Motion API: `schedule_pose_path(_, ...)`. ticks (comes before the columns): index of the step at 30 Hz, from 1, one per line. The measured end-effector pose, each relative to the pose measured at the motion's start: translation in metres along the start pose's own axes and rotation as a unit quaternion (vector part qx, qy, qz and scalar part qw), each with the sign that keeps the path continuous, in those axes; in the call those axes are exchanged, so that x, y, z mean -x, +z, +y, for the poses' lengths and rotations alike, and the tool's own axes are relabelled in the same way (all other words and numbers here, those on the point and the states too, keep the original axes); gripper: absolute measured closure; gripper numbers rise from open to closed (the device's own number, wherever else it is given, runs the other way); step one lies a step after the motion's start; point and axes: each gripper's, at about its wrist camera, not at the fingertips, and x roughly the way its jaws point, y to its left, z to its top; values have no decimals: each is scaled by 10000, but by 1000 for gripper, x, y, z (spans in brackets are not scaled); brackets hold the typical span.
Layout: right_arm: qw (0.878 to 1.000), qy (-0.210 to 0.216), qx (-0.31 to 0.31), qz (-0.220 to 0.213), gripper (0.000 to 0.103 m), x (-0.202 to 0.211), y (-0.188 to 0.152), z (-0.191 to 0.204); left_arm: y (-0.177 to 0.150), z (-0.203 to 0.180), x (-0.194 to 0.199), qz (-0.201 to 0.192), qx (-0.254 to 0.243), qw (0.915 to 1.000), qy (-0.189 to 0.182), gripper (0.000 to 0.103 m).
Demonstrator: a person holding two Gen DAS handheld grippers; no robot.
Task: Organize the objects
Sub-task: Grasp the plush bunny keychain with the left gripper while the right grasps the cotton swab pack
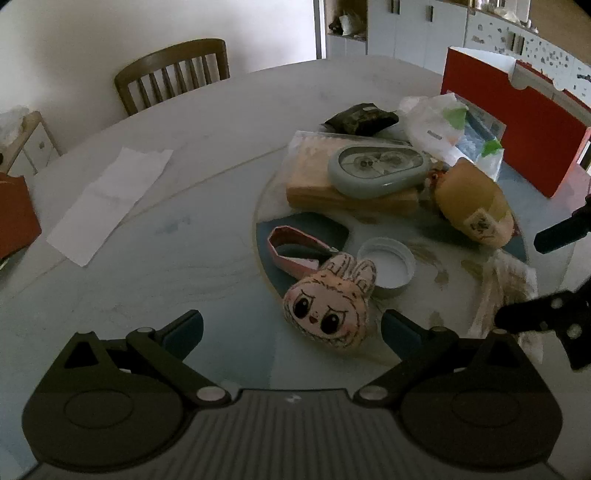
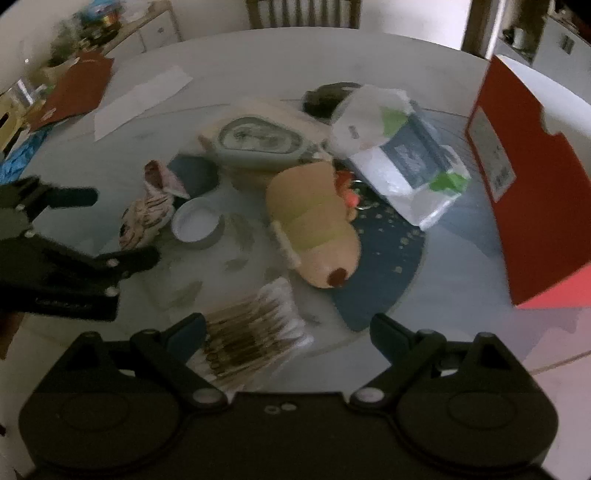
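Nearest, the left gripper point(image 1: 291, 328) hung with its fingers spread wide and nothing between them, just above the round table point(image 1: 207, 140), and a pink bunny-faced plush point(image 1: 327, 314) lay close ahead of its fingertips. The right gripper point(image 2: 288, 332) was likewise spread and held nothing; a packet of cotton swabs point(image 2: 251, 332) lay on the glass between and just before its fingers. Just past the bunny sat a white jar lid point(image 1: 386, 267), open side up, touching the plush's ear, with a pink folded paper box point(image 1: 295, 247) beside it on a dark blue mat point(image 1: 314, 221). Further on, a pale blue clock point(image 1: 376, 170) lay face up on a tan box point(image 1: 340, 188), and a tan plush toy point(image 1: 472, 199) lay to its right. The right wrist view alone showed that toy's brown nose point(image 2: 338, 277) and an orange bit point(image 2: 349, 195) tucked behind it, as well as the printed label on the plastic-wrapped pack point(image 2: 402, 155); it was blurred. The left wrist view alone gave the bunny's face and a clear look at the dark crumpled pouch point(image 1: 362, 117) behind the clock. A white sheet of paper point(image 1: 110, 199) lay well apart to the left. A red box point(image 1: 517, 129) stood upright at the table's right edge. Beyond it were a wooden chair point(image 1: 173, 74), a white wall and white cabinets point(image 1: 417, 33).
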Motion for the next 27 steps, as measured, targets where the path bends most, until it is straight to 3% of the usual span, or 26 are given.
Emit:
schedule_pose_path(5, 9991, 106, 406, 68, 7, -1, -7, 9, 3, 1, -6, -23, -59, 10000, -7, 0)
schedule_pose_path(8, 9972, 127, 734, 67, 4, 0, -9, 18, 4, -3, -8, -67, -185, 9996, 207, 0)
schedule_pose_path(15, 9945, 180, 1014, 168, 3, -4, -14, 27, 3, -4, -8, -67, -184, 9998, 82, 2)
schedule_pose_path(17, 9942, 132, 1045, 193, 4, -5, -15, 27, 3, -3, -7, -67, -139, 9999, 34, 7)
schedule_pose_path(27, 9943, 101, 1054, 125, 23, -1, -18, 25, 0, -6, 2, -133, 9, 9998, -172, 59)
